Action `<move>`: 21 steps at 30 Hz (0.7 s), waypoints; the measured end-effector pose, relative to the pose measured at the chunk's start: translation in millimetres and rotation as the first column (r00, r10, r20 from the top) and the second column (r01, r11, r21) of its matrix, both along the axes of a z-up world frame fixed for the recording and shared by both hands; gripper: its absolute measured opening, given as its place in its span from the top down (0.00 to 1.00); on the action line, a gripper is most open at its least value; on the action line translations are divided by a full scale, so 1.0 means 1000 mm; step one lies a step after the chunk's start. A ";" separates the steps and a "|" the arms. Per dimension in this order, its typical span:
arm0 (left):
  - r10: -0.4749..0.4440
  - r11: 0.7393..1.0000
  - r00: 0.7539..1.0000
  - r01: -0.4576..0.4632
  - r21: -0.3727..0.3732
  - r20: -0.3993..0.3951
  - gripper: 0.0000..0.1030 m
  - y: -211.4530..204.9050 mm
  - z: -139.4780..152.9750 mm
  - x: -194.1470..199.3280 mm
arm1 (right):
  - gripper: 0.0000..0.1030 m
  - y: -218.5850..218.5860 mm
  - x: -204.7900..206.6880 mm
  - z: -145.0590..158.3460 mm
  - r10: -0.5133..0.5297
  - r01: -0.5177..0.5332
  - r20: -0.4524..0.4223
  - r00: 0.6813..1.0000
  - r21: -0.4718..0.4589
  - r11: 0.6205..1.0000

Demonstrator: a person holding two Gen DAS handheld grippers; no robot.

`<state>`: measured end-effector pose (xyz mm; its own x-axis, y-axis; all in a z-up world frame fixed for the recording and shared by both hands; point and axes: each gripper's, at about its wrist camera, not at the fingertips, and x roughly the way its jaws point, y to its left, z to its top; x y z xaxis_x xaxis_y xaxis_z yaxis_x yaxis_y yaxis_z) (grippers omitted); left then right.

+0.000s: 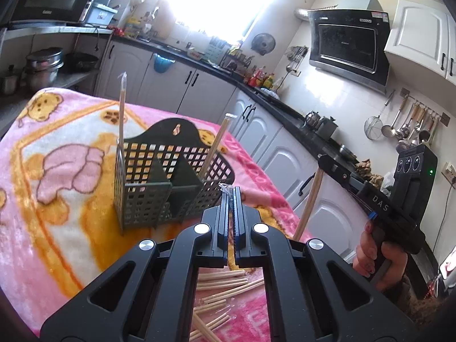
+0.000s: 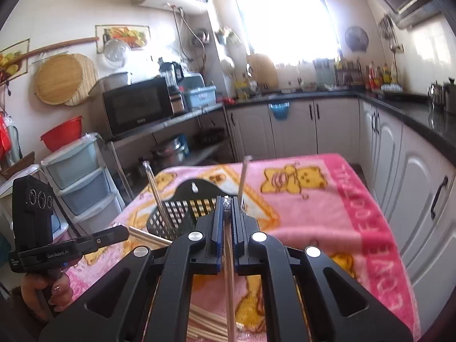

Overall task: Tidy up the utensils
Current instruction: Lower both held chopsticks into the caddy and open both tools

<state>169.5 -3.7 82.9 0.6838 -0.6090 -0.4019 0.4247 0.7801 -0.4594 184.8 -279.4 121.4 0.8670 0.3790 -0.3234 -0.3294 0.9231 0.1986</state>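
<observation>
Nearest the lens in the left wrist view, the left gripper (image 1: 230,192) occupies the lower centre of the frame with its jaws pressed together on a wrapped pair of chopsticks (image 1: 226,190); only the crinkled plastic tip shows above the pads. Below the jaws, loose chopsticks (image 1: 225,283) lie scattered on the pink blanket (image 1: 57,199) at the bottom of the frame. At right, the right gripper (image 1: 320,168) is clamped on the upper end of a second pair of chopsticks (image 1: 309,202), which hangs steeply below it (the hand (image 1: 376,259) on its grip is visible at lower right).

In the right wrist view, that same pair (image 2: 229,270) runs up the frame centre between the closed pads.

Farther back, at frame centre of the left wrist view, the dark perforated utensil basket (image 1: 171,176) stands upright on the blanket. One pair (image 1: 122,108) stands in its left compartment, another (image 1: 216,145) leans in the right.

Beyond, kitchen cabinets (image 1: 256,131) cross the background.
</observation>
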 end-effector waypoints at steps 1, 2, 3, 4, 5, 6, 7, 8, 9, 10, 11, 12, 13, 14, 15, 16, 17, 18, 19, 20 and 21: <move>-0.003 1.000 1.000 0.003 -0.007 0.007 0.99 0.001 0.004 -0.001 | 0.95 0.000 -0.001 0.003 0.000 0.000 0.015 1.000 0.001 1.000; -0.004 1.000 1.000 0.004 -0.011 0.014 0.99 0.002 0.007 -0.001 | 0.95 0.001 -0.003 0.006 0.001 -0.001 0.030 1.000 0.002 1.000; -0.004 1.000 1.000 0.004 -0.015 0.019 0.99 0.003 0.010 -0.001 | 0.95 0.002 -0.004 0.009 -0.001 0.001 0.044 0.999 0.003 1.000; -0.003 1.000 1.000 0.004 -0.019 0.030 0.99 0.004 0.015 -0.002 | 0.95 0.002 -0.005 0.011 -0.004 0.003 0.054 0.999 0.003 1.000; -0.003 1.000 0.999 0.004 -0.022 0.040 0.99 0.005 0.020 -0.003 | 0.95 0.003 -0.006 0.015 -0.003 0.003 0.067 0.998 0.002 1.000; -0.004 1.000 0.999 0.005 -0.023 0.047 0.99 0.005 0.023 -0.004 | 0.95 0.003 -0.006 0.017 -0.002 0.002 0.076 0.997 0.003 1.000; -0.005 1.000 0.998 0.007 -0.027 0.061 0.99 0.006 0.029 -0.005 | 0.95 0.004 -0.007 0.019 -0.003 0.003 0.083 0.997 0.005 1.000; -0.006 1.000 0.998 0.008 -0.030 0.068 0.99 0.007 0.033 -0.006 | 0.95 0.004 -0.007 0.023 -0.005 0.005 0.095 0.995 0.008 1.000; -0.008 0.999 0.997 0.011 -0.031 0.082 0.99 0.008 0.039 -0.008 | 0.95 0.005 -0.007 0.026 -0.005 0.004 0.104 0.995 0.009 1.000; -0.007 0.999 0.996 0.010 -0.031 0.093 0.99 0.009 0.043 -0.009 | 0.95 0.005 -0.007 0.028 -0.005 0.004 0.112 0.994 0.010 1.000; -0.005 0.999 0.995 0.009 -0.031 0.100 0.99 0.009 0.046 -0.011 | 0.95 0.006 -0.007 0.032 -0.008 0.006 0.125 0.992 0.012 1.000; -0.004 0.999 0.994 0.008 -0.031 0.112 0.99 0.010 0.052 -0.012 | 0.95 0.006 -0.007 0.036 -0.011 0.009 0.137 0.990 0.013 1.000; -0.005 0.999 0.993 0.008 -0.031 0.119 0.99 0.011 0.055 -0.013 | 0.95 0.007 -0.007 0.038 -0.010 0.008 0.144 0.989 0.013 1.000; -0.002 1.000 0.991 0.006 -0.029 0.130 0.99 0.011 0.060 -0.015 | 0.95 0.007 -0.007 0.041 -0.008 0.005 0.152 0.988 0.014 1.000; 0.000 1.000 0.990 0.003 -0.027 0.138 0.99 0.011 0.064 -0.016 | 0.95 0.008 -0.006 0.045 -0.008 0.006 0.164 0.986 0.017 1.000; 0.005 1.000 0.989 -0.001 -0.027 0.148 0.99 0.013 0.069 -0.017 | 0.95 0.009 -0.005 0.049 -0.006 0.003 0.179 0.984 0.018 1.000; 0.007 1.000 0.988 -0.002 -0.028 0.155 0.99 0.014 0.073 -0.017 | 0.95 0.010 -0.004 0.052 -0.003 0.000 0.193 0.981 0.015 1.000; 0.007 1.000 0.987 -0.002 -0.027 0.161 0.99 0.015 0.077 -0.017 | 0.95 0.011 -0.003 0.055 -0.003 0.000 0.202 0.979 0.013 1.000; 0.009 1.000 0.986 -0.005 -0.023 0.166 0.99 0.016 0.079 -0.017 | 0.95 0.012 -0.002 0.058 -0.003 0.001 0.213 0.977 0.012 1.000; 0.012 1.000 0.985 -0.009 -0.021 0.171 0.99 0.017 0.082 -0.017 | 0.95 0.012 -0.002 0.061 -0.001 -0.001 0.222 0.975 0.012 1.000; 0.017 1.000 0.984 -0.014 -0.018 0.180 0.99 0.018 0.087 -0.017 | 0.95 0.013 0.000 0.065 0.002 -0.005 0.243 0.970 0.015 1.000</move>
<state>152.9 14.3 169.6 0.7533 -0.6034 -0.2617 0.4896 0.7802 -0.3893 184.7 -266.0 186.6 0.9176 0.3852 -0.0977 -0.3725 0.9194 0.1262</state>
